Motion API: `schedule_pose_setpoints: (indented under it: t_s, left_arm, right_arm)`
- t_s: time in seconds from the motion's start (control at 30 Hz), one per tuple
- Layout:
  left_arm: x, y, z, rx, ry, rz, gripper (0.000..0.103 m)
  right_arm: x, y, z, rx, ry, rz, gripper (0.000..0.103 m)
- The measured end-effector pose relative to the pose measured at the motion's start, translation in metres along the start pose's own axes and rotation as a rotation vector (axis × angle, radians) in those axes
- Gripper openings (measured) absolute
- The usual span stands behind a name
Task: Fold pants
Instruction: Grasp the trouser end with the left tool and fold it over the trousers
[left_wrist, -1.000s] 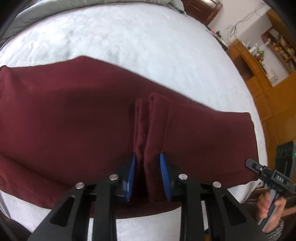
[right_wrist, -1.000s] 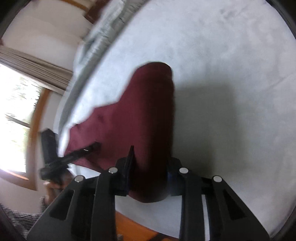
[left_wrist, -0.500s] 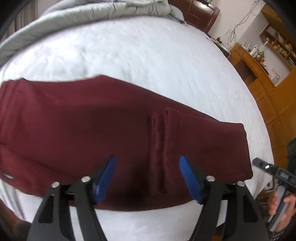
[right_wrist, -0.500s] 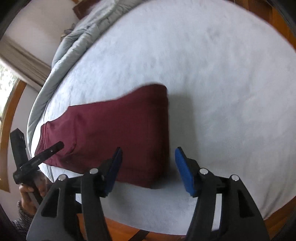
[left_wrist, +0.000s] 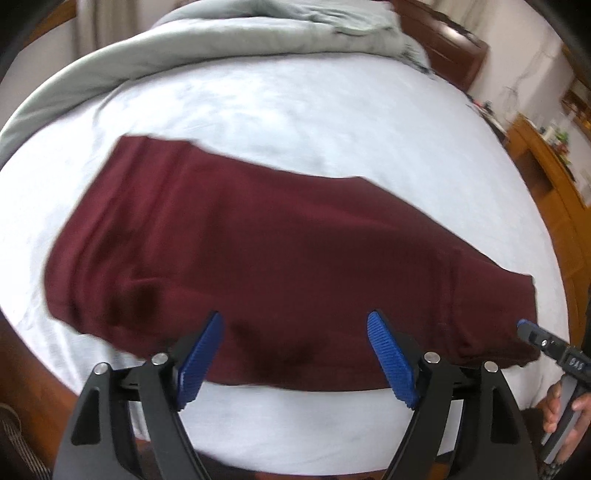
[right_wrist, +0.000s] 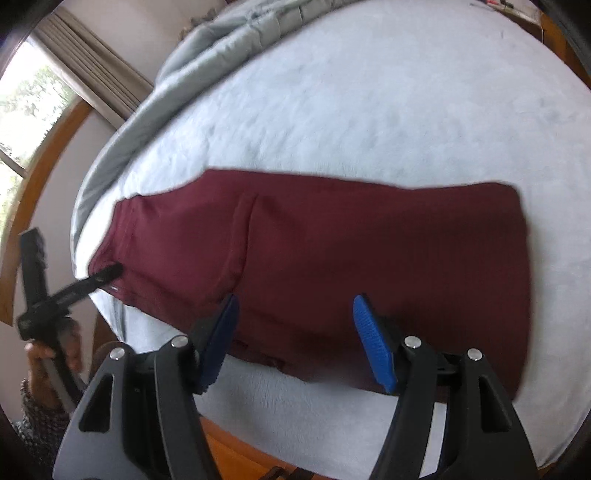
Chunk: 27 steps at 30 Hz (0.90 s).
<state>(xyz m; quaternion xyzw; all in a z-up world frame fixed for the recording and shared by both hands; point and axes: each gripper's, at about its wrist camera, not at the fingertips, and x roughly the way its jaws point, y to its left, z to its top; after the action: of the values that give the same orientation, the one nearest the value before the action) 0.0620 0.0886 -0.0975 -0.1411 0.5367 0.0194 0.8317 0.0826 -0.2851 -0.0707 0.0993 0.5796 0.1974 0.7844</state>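
Observation:
The dark red pants (left_wrist: 280, 258) lie folded lengthwise, flat on the white bed sheet (left_wrist: 295, 110), near its front edge. They also show in the right wrist view (right_wrist: 332, 258). My left gripper (left_wrist: 295, 354) is open and empty, held just above the pants' near edge. My right gripper (right_wrist: 295, 339) is open and empty, above the near edge of the pants toward their right end. Each gripper shows at the side of the other's view: the right one (left_wrist: 546, 347), the left one (right_wrist: 74, 288).
A grey duvet (left_wrist: 221, 40) is bunched along the far side of the bed. Wooden furniture (left_wrist: 546, 173) stands at the right. A window with curtains (right_wrist: 44, 96) is at the left. The bed's wooden frame (right_wrist: 236, 454) runs below the sheet's front edge.
Both grippers were shut on the pants a second ago. They have opened, let go and pulled back, and the pants now lie flat on the sheet.

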Motion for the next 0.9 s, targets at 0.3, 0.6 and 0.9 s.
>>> schedule_pose_setpoints:
  t_s: [0.3, 0.6, 0.9]
  left_arm:
    - [-0.014, 0.084, -0.004, -0.091, 0.082, -0.140, 0.083]
    - [-0.020, 0.140, -0.021, -0.248, 0.010, -0.085, 0.089]
    - [0.015, 0.180, -0.008, -0.504, -0.053, -0.266, 0.089]
  right_arm:
    - [0.027, 0.012, 0.002, -0.003, 0.037, -0.041, 0.071]
    - [0.040, 0.018, 0.004, -0.026, 0.042, -0.071, 0.080]
    - [0.043, 0.019, 0.003, -0.048, 0.040, -0.087, 0.081]
